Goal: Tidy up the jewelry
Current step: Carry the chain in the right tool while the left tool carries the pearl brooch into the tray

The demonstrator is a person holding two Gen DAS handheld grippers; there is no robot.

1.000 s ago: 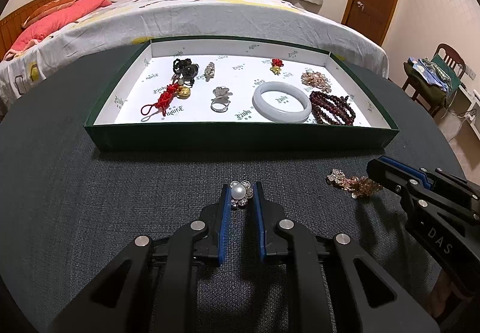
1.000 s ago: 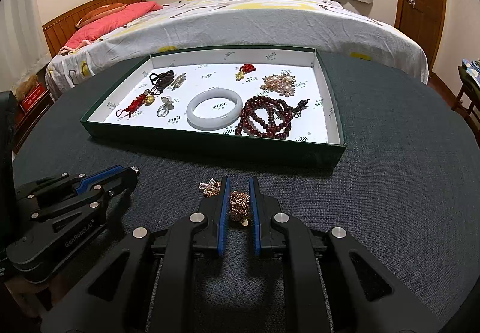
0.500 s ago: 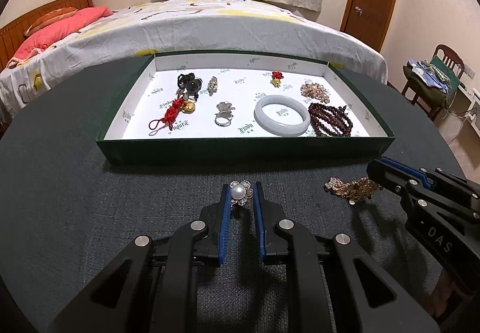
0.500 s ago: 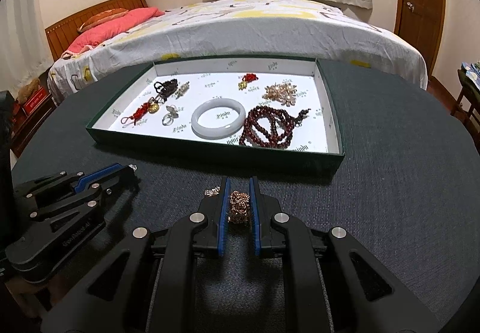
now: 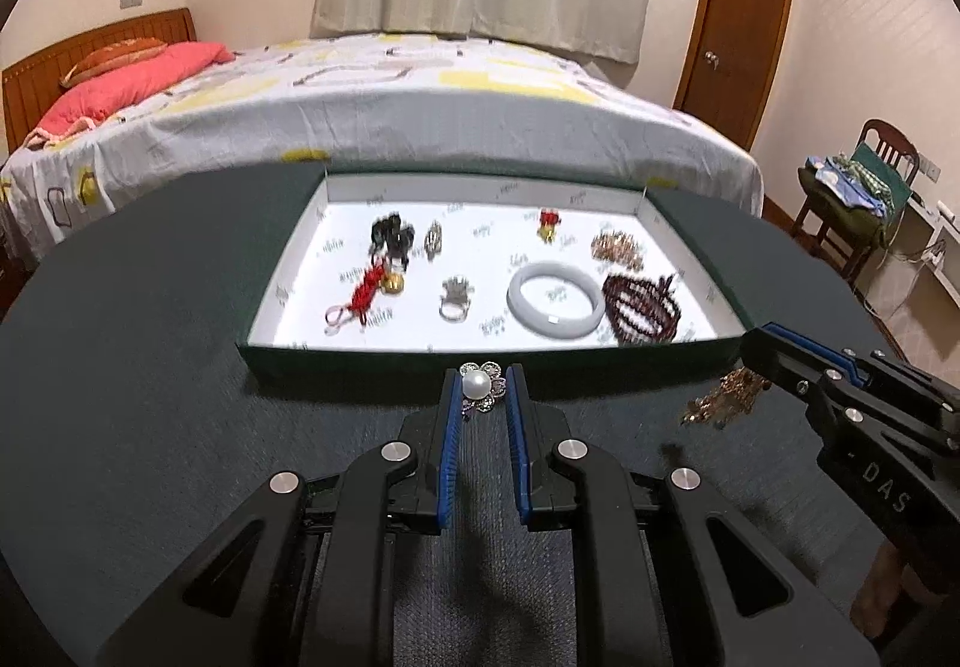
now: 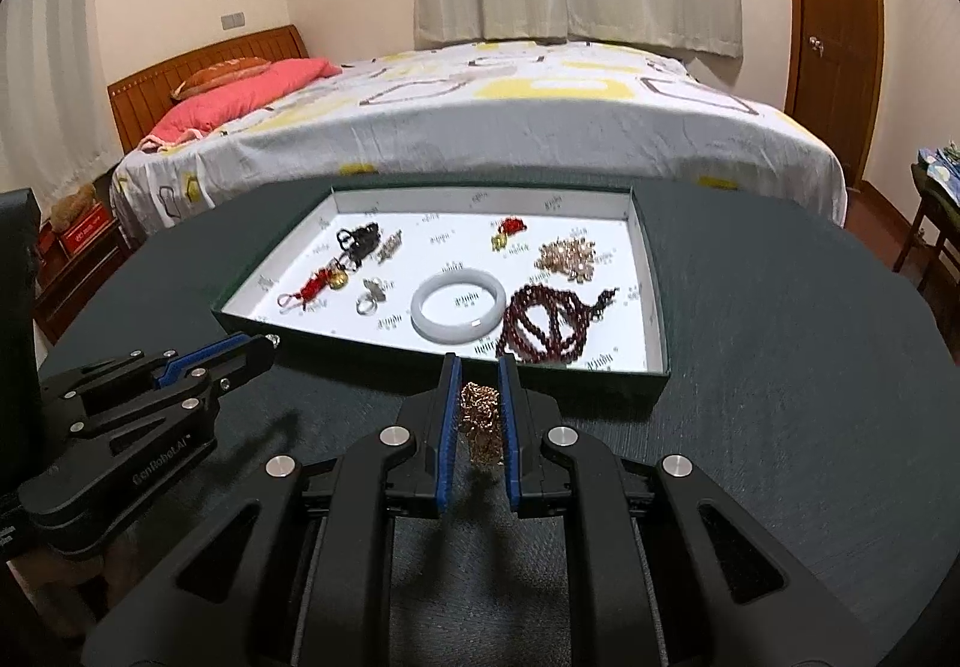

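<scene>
1. The left gripper (image 5: 478, 389) was clamped on a pearl brooch (image 5: 480, 383).
2. The right gripper (image 6: 478, 388) pinched a gold chain piece (image 6: 480, 421).
3. At twelve o'clock, the green tray (image 6: 654, 319) held a white bangle (image 6: 457, 307), dark red beads (image 6: 549, 328) and a red tassel charm (image 6: 312, 286).
4. Its near wall stood between the grippers and the tray floor.

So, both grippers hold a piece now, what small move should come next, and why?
Probably carry both forward over the near wall of the tray. The left gripper is shut on the pearl brooch, the right gripper on the gold chain piece, and both pieces hang short of the tray.
</scene>
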